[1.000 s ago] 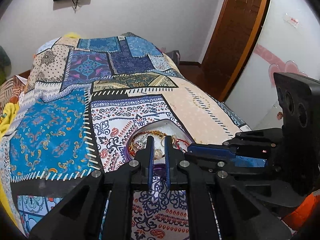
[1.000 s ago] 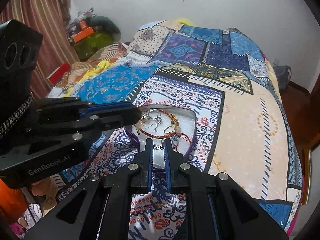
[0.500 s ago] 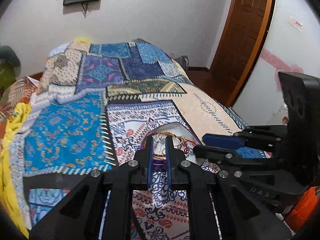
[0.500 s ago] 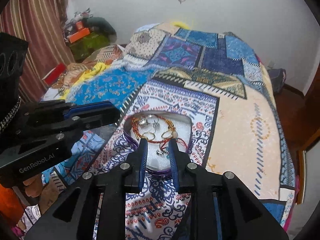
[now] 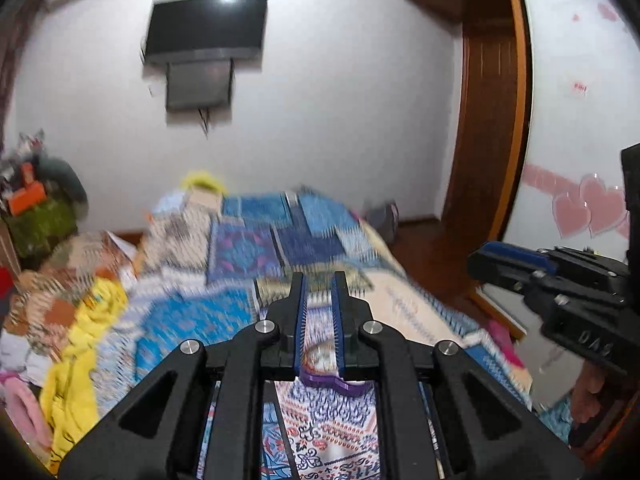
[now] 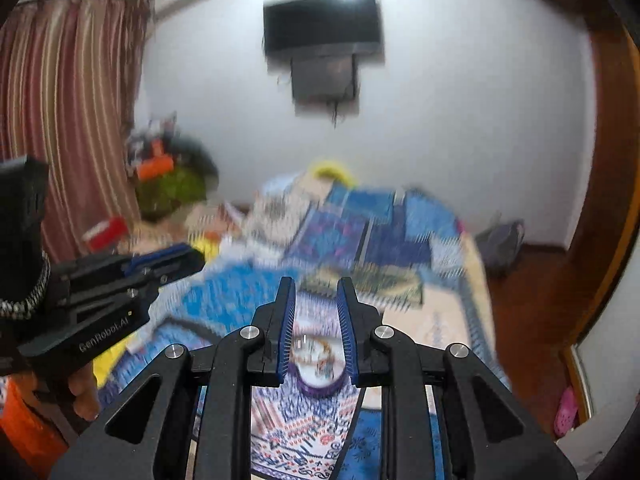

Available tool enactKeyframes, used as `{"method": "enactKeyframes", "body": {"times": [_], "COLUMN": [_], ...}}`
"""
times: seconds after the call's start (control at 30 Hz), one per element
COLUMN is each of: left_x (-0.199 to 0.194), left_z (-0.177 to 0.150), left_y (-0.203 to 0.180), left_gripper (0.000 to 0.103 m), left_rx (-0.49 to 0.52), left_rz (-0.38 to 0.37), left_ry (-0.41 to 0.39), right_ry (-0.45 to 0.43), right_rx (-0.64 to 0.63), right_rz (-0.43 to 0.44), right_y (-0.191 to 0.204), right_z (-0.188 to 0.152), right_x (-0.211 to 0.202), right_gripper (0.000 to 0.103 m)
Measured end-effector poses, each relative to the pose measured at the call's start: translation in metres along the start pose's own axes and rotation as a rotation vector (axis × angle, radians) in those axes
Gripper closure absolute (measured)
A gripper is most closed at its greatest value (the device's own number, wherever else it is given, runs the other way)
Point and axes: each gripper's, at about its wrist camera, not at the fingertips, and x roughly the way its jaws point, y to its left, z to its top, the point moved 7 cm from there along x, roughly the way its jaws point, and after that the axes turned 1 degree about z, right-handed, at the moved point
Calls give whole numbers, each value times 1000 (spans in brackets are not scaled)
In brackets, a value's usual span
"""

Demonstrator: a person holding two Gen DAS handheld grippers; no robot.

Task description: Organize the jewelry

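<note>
A purple-rimmed jewelry tray (image 6: 318, 376) with white lining lies on the patterned bedspread (image 6: 344, 240); several bracelets and rings lie in it, blurred. It also shows in the left wrist view (image 5: 332, 380), low between the fingers. My left gripper (image 5: 319, 280) is raised above the bed, its jaws a small gap apart with nothing between them. My right gripper (image 6: 316, 284) is also raised, jaws slightly wider apart, empty. Each gripper shows in the other's view: the right one (image 5: 512, 258) and the left one (image 6: 168, 258).
A wall-mounted TV (image 6: 322, 20) hangs on the far wall. Striped curtains (image 6: 60, 120) are at the left, a wooden door (image 5: 488, 140) at the right. Clothes and clutter (image 5: 36, 208) lie at the bed's left side.
Both grippers have lifted and tilted up away from the tray, so the far wall and TV fill the views. Both jaws have opened a little. The frames are motion-blurred.
</note>
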Motion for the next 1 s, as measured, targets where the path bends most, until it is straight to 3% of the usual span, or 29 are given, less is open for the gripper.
{"method": "enactKeyframes", "body": {"times": [0.1,0.2,0.27,0.33,0.4,0.43,0.5,0.63,1.0], "left_x": [-40,-75,-94,-108,-118,-122,-130,-135,-140], "left_z": [17,26,28,29,28,27,25,22,18], "left_y": [-8,-12,-15,-15,-16,-15,-13,-11,-21], "left_gripper": [64,57,46,36,28,15,2,2,2], "left_rx": [-1,-16,-24,-33,-34,-35,-45,-49,-29], "left_rz": [29,41,58,77,94,105,130,144,154], "left_ry": [-105,-192,-226,-254,-268,-271,-286,-280,-277], "right_ry": [-107,-188,-230,-247,-268,-280,-292,-317,-306], "right_rx": [0,-2,-3,-6,-3,-2,0,8,3], "right_rz": [-28,-63,-91,-111,-137,-151,-174,-228,-244], "right_y": [10,17,22,25,26,27,28,25,21], "right_z": [17,25,28,28,27,26,25,25,14], "right_x": [-40,-72,-91,-99,-105,-109,-114,-116,-122], "right_gripper": [84,84,82,66,38,34,19,0,0]}}
